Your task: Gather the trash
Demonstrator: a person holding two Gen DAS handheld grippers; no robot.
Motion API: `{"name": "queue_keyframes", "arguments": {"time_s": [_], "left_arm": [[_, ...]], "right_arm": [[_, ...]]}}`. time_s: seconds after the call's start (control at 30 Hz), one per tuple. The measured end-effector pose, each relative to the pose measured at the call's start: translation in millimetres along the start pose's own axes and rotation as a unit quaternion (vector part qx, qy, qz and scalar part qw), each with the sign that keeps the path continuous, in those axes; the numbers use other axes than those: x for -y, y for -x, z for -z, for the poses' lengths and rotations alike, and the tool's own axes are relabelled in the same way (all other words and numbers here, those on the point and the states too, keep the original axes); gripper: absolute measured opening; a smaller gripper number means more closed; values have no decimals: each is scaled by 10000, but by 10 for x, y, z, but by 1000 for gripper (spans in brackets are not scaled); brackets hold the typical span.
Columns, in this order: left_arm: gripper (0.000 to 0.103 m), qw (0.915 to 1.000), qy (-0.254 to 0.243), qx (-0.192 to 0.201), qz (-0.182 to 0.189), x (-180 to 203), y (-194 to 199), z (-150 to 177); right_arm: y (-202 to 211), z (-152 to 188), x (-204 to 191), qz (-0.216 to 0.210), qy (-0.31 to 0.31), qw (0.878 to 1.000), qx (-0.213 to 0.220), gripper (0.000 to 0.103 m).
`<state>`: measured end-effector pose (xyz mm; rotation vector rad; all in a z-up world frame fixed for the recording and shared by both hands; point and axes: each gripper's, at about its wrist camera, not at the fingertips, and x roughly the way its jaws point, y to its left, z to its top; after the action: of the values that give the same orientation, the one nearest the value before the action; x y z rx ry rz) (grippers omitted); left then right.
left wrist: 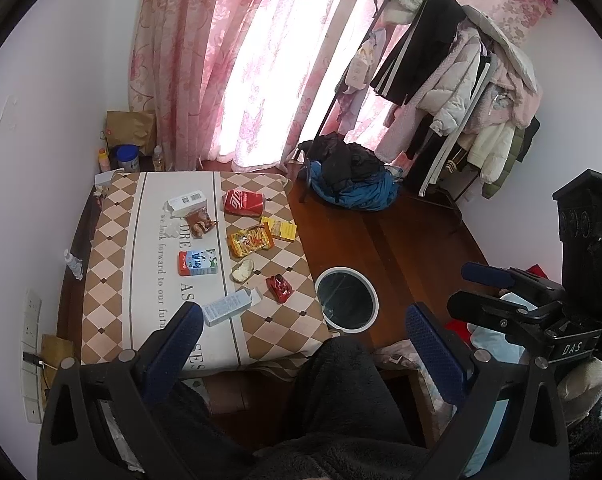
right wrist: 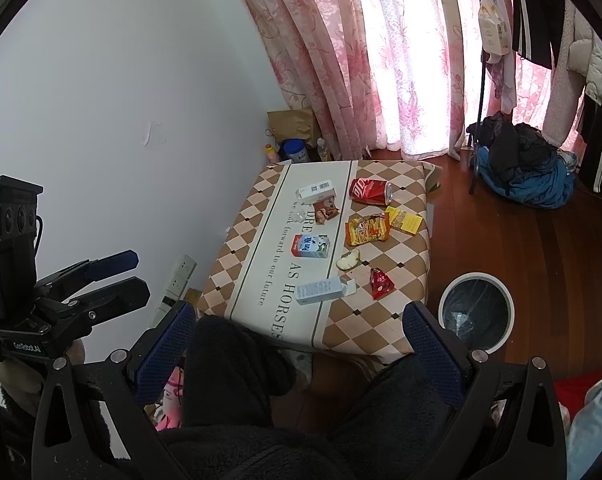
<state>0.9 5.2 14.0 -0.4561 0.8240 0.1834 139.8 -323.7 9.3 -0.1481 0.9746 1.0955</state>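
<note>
Trash lies on a checkered low table (left wrist: 113, 280) (right wrist: 381, 332): a red cola can (left wrist: 243, 202) (right wrist: 371, 192), a yellow snack bag (left wrist: 251, 241) (right wrist: 367, 231), a yellow box (left wrist: 281, 229) (right wrist: 404, 219), a blue milk carton (left wrist: 197, 263) (right wrist: 311, 246), a red wrapper (left wrist: 279, 288) (right wrist: 381, 283), a pale blue box (left wrist: 229, 307) (right wrist: 321, 291), a white carton (left wrist: 187, 202) (right wrist: 315, 192) and a bread piece (left wrist: 243, 270) (right wrist: 348, 260). A white-rimmed bin (left wrist: 347, 300) (right wrist: 477, 312) stands right of the table. My left gripper (left wrist: 301, 344) and right gripper (right wrist: 297, 344) are open and empty, held above the near table edge.
Pink curtains (left wrist: 241, 60) hang behind the table. A clothes rack (left wrist: 453, 80) and a pile of dark and blue clothes (left wrist: 349, 176) (right wrist: 521, 168) stand at the right. Bottles and a paper bag (left wrist: 131, 132) sit in the corner. A power strip (left wrist: 31, 352) hangs on the left wall.
</note>
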Motion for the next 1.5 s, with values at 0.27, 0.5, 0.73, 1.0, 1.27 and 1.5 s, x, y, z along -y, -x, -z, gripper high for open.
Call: {"name": "queue_keyframes", "arguments": {"time_s": [0.27, 0.5, 0.73, 1.0, 1.27, 1.5], "left_arm": [[103, 10000, 9, 17, -2, 50, -19, 5], [103, 10000, 14, 20, 1, 52, -18, 9], [103, 10000, 11, 25, 2, 56, -13, 8], [103, 10000, 21, 30, 9, 108, 12, -29], [103, 10000, 6, 66, 9, 132, 27, -55], [103, 10000, 4, 69, 17, 121, 30, -66]], "right_arm": [[8, -20, 2, 5, -2, 10000, 7, 103], [-2, -8, 1, 10, 1, 10000, 11, 103], [2, -3, 11, -4, -1, 10000, 15, 103], [1, -11, 9, 10, 4, 10000, 14, 103], [9, -24, 7, -8, 13, 10000, 25, 103], [5, -30, 3, -10, 16, 10000, 27, 103]]}}
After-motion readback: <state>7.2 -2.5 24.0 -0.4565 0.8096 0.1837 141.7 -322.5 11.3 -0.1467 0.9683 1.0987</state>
